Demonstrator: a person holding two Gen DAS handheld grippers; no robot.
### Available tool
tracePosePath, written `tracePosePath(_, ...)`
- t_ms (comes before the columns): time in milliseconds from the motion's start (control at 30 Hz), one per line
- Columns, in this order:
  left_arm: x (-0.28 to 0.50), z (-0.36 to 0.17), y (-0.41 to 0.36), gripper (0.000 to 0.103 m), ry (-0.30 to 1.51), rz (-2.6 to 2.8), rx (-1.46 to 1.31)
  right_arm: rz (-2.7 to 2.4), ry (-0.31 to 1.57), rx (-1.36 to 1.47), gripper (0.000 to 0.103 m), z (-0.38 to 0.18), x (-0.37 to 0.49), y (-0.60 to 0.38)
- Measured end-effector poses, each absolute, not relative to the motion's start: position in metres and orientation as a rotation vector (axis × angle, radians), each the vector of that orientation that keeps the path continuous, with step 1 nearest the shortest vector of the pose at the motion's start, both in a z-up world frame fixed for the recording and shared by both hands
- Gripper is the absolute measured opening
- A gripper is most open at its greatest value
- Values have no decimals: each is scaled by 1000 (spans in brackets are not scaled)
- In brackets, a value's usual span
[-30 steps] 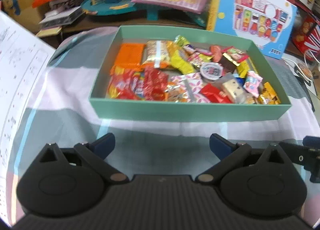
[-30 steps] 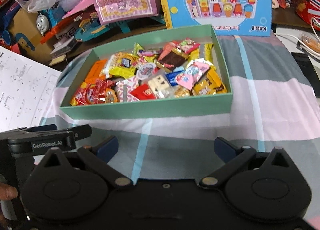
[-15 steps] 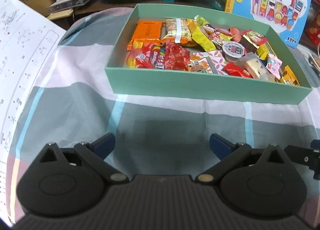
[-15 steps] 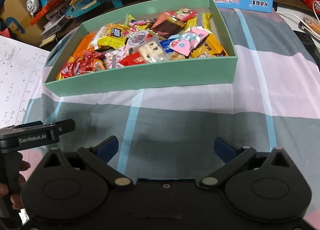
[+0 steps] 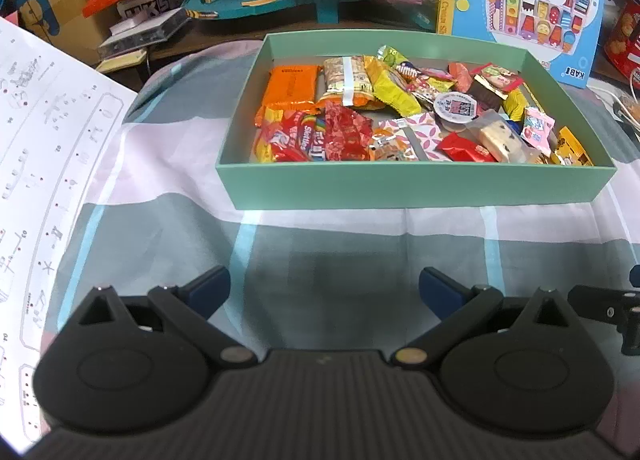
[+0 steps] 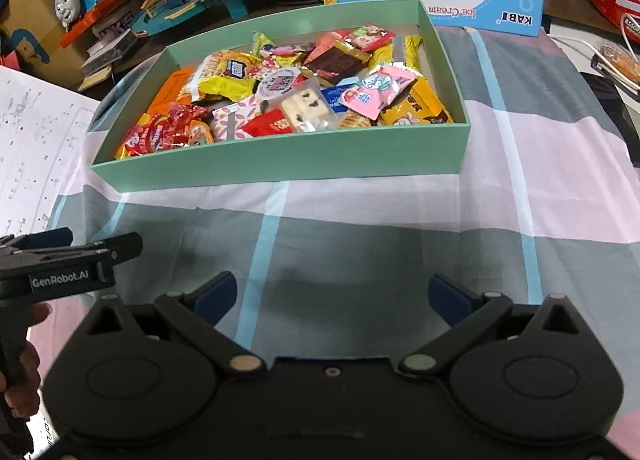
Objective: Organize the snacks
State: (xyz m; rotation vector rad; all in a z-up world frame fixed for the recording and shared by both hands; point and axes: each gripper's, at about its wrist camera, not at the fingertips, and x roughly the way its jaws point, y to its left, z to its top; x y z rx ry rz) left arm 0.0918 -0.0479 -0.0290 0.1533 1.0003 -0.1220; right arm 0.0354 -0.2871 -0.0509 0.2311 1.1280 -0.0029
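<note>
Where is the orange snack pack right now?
In the left wrist view, the orange snack pack lies in the green box's far-left corner, beside the striped cracker pack.

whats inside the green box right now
The green box holds loose wrapped snacks: an orange pack, a Skittles bag, a round jelly cup and a pink candy. They overlap, so anything underneath is hidden.

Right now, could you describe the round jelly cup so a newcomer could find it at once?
Start at the green box on the checked cloth. Near the middle of the snack pile lies the jelly cup, beside a yellow packet. It is the only round item, with a white printed lid.
</note>
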Motion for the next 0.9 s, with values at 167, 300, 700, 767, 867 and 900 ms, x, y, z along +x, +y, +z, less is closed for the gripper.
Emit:
tracePosePath(167,86,-23,-47,103,990,-128,155,0,1117,220,103,-43,32,-285)
tracePosePath(300,82,-16,-45,103,977,-125,151,-1,1095,207,103,-35,28,-283)
tracePosePath(700,75,-7,-38,103,966,-99,136,3,1072,178,103,-22,21,-277)
tracePosePath(767,75,-6,-37,103,966,-95,136,3,1072,176,103,-21,20,-277)
tracePosePath(867,75,-6,-35,103,968,-91,134,2,1071,173,103,-21,19,-276)
tracePosePath(900,75,-6,-34,103,968,-89,135,3,1071,173,103,-21,19,-276)
